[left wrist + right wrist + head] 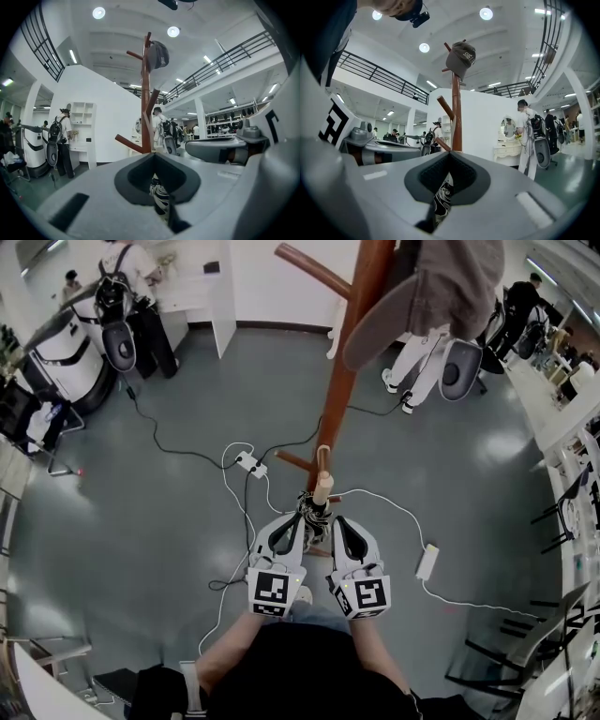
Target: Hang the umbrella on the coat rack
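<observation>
Head view shows left gripper [298, 519] and right gripper [339, 523] clamped on the umbrella [315, 509] (patterned fabric) by the coat rack [345, 381].

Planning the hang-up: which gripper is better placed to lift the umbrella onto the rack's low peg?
Probably left. Both the left gripper and right gripper are shut on the umbrella, level with each other, but the low peg juts toward the left gripper's side.
</observation>
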A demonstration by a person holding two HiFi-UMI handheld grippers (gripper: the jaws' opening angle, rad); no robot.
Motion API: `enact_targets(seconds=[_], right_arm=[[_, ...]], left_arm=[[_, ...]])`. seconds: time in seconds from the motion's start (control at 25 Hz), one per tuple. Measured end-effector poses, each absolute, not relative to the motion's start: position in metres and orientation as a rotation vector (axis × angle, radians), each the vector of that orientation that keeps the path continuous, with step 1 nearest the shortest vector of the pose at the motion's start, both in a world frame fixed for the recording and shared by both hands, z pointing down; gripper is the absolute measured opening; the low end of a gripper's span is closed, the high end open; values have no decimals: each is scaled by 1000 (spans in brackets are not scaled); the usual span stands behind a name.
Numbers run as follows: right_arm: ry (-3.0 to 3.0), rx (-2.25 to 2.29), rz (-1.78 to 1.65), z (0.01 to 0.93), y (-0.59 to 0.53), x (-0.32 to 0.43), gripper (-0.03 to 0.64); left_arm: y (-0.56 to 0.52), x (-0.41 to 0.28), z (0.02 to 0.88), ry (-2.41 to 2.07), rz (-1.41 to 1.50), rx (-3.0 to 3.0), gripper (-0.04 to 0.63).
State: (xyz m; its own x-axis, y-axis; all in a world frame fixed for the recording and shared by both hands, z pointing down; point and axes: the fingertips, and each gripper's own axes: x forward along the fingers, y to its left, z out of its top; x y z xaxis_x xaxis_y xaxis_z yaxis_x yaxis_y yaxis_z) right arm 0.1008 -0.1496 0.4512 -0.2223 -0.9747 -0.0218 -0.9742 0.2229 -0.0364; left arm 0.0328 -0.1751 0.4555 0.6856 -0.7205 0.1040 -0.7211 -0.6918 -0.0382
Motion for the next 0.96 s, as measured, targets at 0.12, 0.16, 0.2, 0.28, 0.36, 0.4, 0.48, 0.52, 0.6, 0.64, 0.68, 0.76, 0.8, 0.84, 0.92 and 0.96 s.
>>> enact_targets(seconds=[0.12,0.16,0.2,0.28,0.36,0.4,0.48,0.52,0.6,0.64,0.68,0.76,0.8,0.84,0.92,0.96], right_arm=[[2427,-1939,-24,452,-150,102,5],[2424,-1940,-25,452,-151,103,5],[2421,-1941,-26,452,-150,103,5],[2417,-1941,-26,452,-149,103,5],[2416,-1940,-27,451,-148,102,5],[2417,-1939,-28,450,-148,102,5],[2419,-1937,-28,449,-150,102,5],[2419,-1937,-28,449,-150,102,5],[2419,-1936,-31,450,-150,102,5],[2420,-1936,-32,451,-150,102,5],[2421,-1936,-33,452,-150,102,5],[2421,-1936,-36,454,-150,103,5],[2421,-1936,-37,454,-151,102,5],[2422,-1935,-39,454,-151,102,5],[2425,-1935,-41,453,-153,100,5],[2427,-1934,-42,453,-153,99,5]], left_arm=[[-176,32,458,-1230,179,2872,6],[-176,33,459,-1228,180,2871,6],[-176,33,459,-1227,181,2871,6],[-175,33,459,-1223,182,2873,6],[-174,33,458,-1221,184,2872,6],[-174,33,458,-1221,185,2871,6],[-176,33,457,-1219,185,2871,6],[-177,33,456,-1217,184,2872,6],[-177,34,457,-1213,181,2873,6],[-176,34,458,-1212,182,2872,6],[-176,34,459,-1212,184,2871,6],[-176,35,461,-1210,187,2868,6],[-177,34,461,-1210,188,2867,6],[-177,34,461,-1211,189,2865,6],[-179,32,460,-1213,191,2862,6],[-180,31,460,-1214,192,2861,6]])
